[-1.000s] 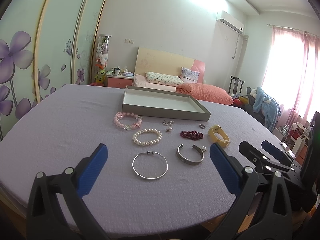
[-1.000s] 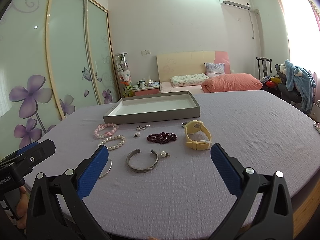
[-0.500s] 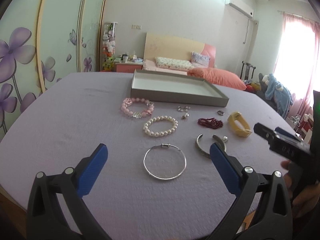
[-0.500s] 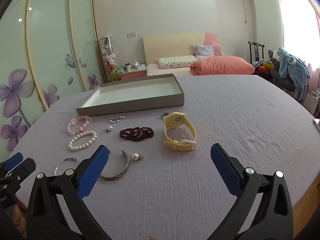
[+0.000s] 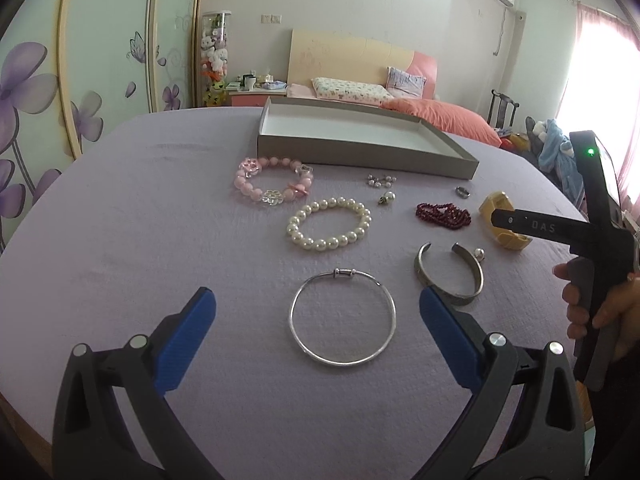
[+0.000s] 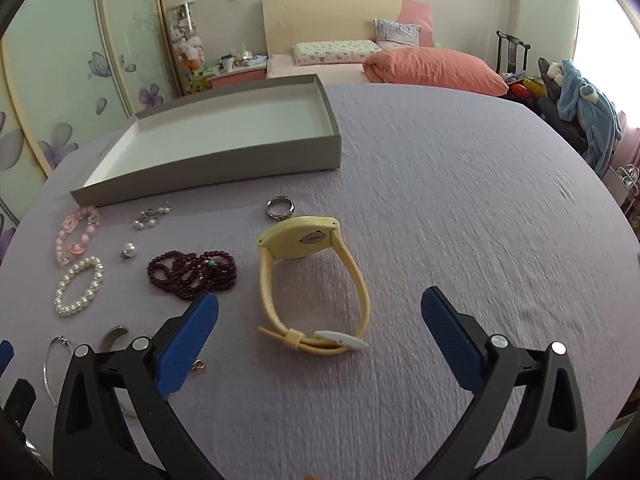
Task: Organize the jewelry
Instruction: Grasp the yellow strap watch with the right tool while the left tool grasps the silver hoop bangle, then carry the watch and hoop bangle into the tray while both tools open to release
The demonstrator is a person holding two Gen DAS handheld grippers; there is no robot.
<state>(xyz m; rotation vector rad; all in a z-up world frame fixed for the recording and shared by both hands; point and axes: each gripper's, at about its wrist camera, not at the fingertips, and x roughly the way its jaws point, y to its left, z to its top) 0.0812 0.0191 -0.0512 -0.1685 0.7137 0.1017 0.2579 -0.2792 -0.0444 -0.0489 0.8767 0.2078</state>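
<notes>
Right gripper (image 6: 319, 334), jaws spread, lettered "DAS" at right of left view; left gripper (image 5: 316, 330) likewise spread above silver bangle (image 5: 343, 318).

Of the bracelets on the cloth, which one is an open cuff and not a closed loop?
The grey metal cuff, right of the thin silver bangle; its ends leave a gap.
</notes>
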